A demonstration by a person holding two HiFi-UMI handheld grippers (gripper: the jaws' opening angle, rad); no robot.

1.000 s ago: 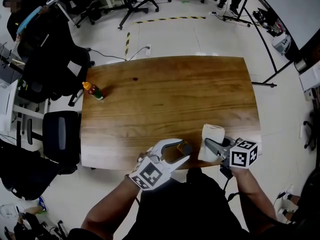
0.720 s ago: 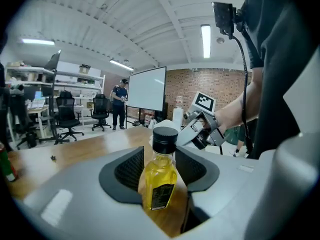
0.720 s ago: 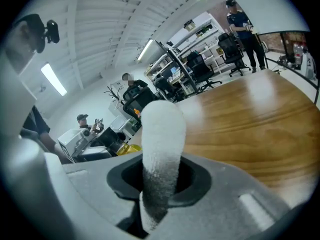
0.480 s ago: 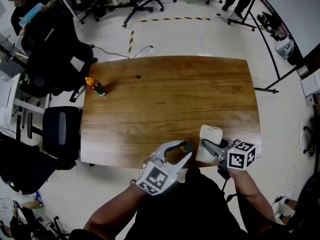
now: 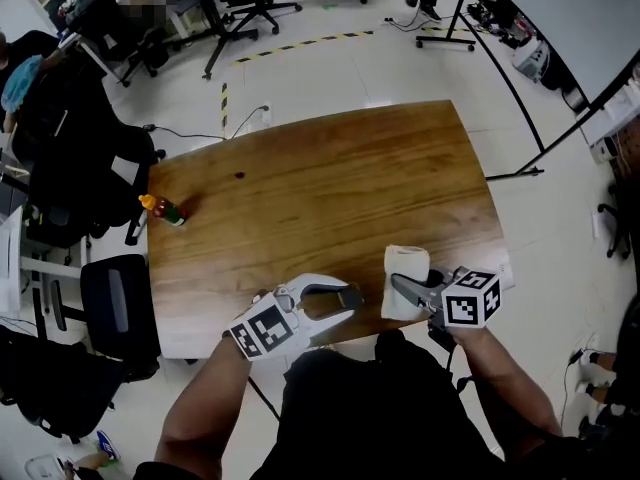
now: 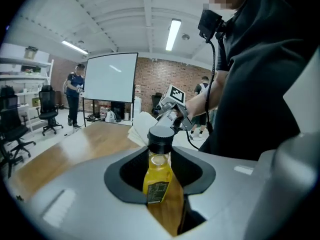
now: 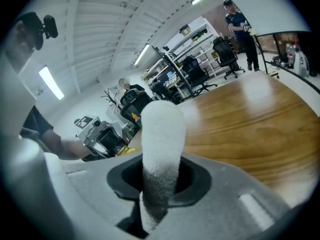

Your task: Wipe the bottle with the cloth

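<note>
Wooden table (image 5: 320, 178), white floor (image 5: 330, 68), office chairs (image 5: 115, 298) — brick wall (image 6: 170, 81)

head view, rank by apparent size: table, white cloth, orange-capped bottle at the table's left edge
1. table
2. white cloth
3. orange-capped bottle, though it sits farther from the camera than the cloth

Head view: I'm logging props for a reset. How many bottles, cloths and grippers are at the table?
Bottles: 2, the yellow bottle in the left gripper and the orange-capped bottle on the table
Cloths: 1, the cloth in the right gripper
Grippers: 2
Total: 5
</note>
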